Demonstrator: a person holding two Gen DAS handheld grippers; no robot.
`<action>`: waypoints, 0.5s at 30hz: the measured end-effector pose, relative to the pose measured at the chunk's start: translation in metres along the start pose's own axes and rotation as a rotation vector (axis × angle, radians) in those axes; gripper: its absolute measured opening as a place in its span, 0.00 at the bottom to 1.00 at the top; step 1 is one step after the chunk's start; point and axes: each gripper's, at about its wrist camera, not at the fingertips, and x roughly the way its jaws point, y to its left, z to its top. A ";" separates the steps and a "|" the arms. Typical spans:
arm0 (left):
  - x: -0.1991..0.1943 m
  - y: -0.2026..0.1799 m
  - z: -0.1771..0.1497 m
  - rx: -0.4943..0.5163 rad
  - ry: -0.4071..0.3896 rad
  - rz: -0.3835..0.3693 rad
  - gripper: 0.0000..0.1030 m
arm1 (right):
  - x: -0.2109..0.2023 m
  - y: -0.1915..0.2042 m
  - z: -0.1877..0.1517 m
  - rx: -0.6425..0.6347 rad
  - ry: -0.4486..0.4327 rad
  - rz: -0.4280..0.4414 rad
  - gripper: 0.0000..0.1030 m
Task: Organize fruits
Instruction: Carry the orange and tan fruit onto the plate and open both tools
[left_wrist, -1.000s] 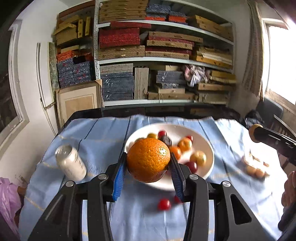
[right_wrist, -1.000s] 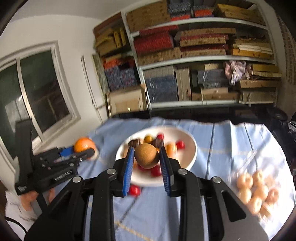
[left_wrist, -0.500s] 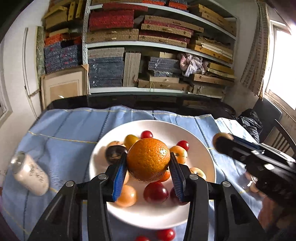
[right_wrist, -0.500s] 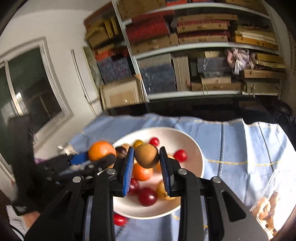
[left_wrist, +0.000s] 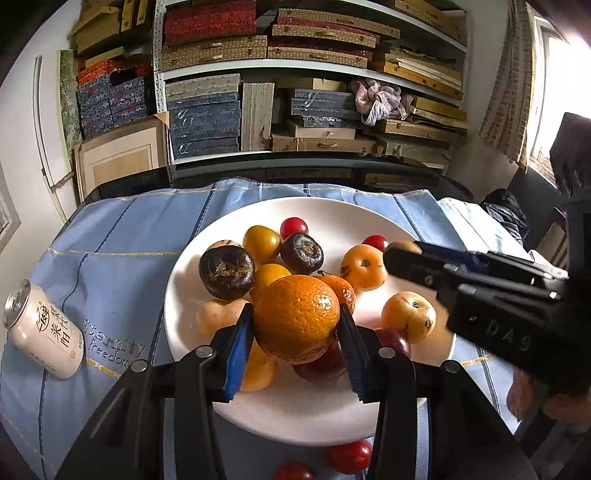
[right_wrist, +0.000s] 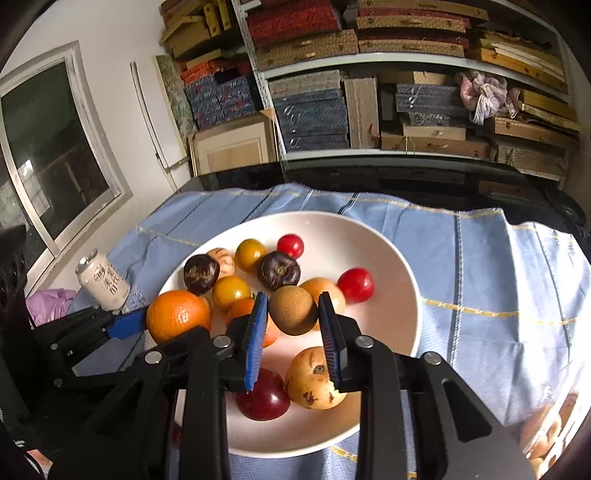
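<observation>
A white plate (left_wrist: 295, 410) (right_wrist: 391, 254) on the blue cloth holds several fruits: dark brown, yellow, red and orange ones. My left gripper (left_wrist: 295, 325) is shut on a large orange (left_wrist: 296, 319) just above the plate's near side; it also shows in the right wrist view (right_wrist: 178, 320). My right gripper (right_wrist: 293, 312) is shut on a small brown round fruit (right_wrist: 293, 310) above the plate's middle. The right gripper reaches in from the right in the left wrist view, the brown fruit (left_wrist: 403, 246) at its tips.
A white drink can (left_wrist: 42, 334) (right_wrist: 103, 282) stands left of the plate. Two red tomatoes (left_wrist: 349, 456) lie on the cloth (left_wrist: 118, 243) in front of the plate. A clear bag of pale fruits (right_wrist: 546, 432) lies at the right. Full shelves stand behind the table.
Both grippers have moved forward and down over the plate with their fruits held. The plate now fills more of both views; the right gripper came closer to the left one.
</observation>
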 end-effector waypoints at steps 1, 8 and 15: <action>0.000 0.000 -0.001 -0.001 0.000 0.002 0.44 | 0.001 0.001 -0.001 -0.002 0.003 -0.001 0.26; 0.004 0.000 -0.001 -0.007 0.006 0.016 0.44 | 0.006 -0.003 -0.003 0.008 0.007 -0.008 0.27; -0.003 0.004 0.002 -0.017 -0.033 0.045 0.57 | 0.004 -0.007 -0.003 0.026 -0.001 0.003 0.38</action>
